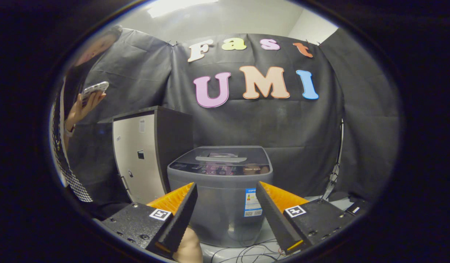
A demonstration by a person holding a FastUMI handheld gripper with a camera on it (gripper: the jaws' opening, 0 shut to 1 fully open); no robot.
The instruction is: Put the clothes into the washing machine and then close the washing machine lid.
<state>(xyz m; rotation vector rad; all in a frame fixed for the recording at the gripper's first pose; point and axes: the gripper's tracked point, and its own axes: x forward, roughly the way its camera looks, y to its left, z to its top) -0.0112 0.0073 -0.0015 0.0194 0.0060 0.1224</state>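
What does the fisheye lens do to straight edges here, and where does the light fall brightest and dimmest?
Gripper view: the tall dark-sided cabinet leans and bows; ceiling light glares overhead; the grey top-loading washing machine's glossy lid catches a pale sheen; the rim falls dim; the open gripper looks sharp.

The gripper is held level and pointing straight ahead toward twelve o'clock, its two fingers spread wide apart with nothing between them. The left finger leans from seven o'clock inward, the right finger from five o'clock inward, tips apart. A rounded bit of the person's hand shows just under the left finger at six o'clock.
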